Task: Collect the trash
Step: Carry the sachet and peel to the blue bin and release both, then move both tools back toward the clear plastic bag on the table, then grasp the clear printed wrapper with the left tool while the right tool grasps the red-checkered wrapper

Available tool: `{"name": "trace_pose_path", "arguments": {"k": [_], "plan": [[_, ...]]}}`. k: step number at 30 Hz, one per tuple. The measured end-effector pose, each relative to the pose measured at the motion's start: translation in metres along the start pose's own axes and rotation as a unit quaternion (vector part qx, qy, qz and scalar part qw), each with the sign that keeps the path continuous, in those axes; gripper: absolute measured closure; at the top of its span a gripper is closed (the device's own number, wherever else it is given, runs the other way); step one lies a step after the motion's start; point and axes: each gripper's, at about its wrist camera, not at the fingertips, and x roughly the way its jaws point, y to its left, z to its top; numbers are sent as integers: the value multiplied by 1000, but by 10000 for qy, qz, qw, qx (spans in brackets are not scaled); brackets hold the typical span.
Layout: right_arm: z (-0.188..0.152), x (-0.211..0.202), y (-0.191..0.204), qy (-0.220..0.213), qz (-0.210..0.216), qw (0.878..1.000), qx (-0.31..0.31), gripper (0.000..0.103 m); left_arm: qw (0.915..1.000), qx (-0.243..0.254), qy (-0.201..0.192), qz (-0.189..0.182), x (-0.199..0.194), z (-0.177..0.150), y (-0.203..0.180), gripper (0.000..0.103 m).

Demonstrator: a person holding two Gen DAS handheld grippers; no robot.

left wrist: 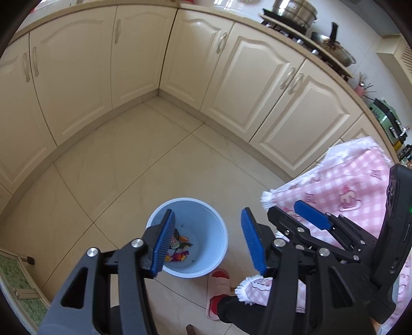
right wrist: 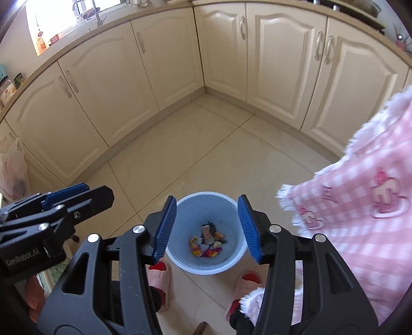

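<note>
Over the bin (right wrist: 207,232) on the floor: right gripper (right wrist: 207,228) parted and empty, left gripper (left wrist: 206,242) likewise half open with nothing between the pads. Trash (right wrist: 207,241) already down on the bin's bottom. Best now to lift clear of the rim, keep both parted, and scan the floor beside the bin for leftovers. Only from the right wrist: both slippers (right wrist: 159,281) flanking the bin, plus a plastic bag (right wrist: 13,170) far off to its left; only from the left wrist: pots (left wrist: 296,10) on the surface above.

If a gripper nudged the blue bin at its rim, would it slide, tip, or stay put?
The blue bin looks like thin plastic holding only a few wrappers, so it is probably light. On the smooth tiled floor it would likely slide. It widens toward the rim, so a high push might tip it.
</note>
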Motion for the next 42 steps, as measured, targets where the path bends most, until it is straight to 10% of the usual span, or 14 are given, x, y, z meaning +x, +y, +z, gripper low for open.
{"name": "trace_pose_path", "arguments": {"k": [15, 28, 39, 42], "plan": [[-45, -216, -80, -1440, -1351, 9797, 337, 48, 9806, 1384, -861, -1089, -116, -25, -161, 44], [-133, -342, -246, -1777, -2847, 9240, 1836, 44, 9367, 2431, -230, -2509, -106, -66, -360, 43], [-134, -331, -295, -1486, -2742, 9272, 2075, 41, 9463, 2550, -100, -1982, -50, -60, -433, 43], [-130, -327, -294, -1460, -2694, 9299, 2032, 41, 9435, 2602, -75, -2050, -47, -54, -434, 87]]}}
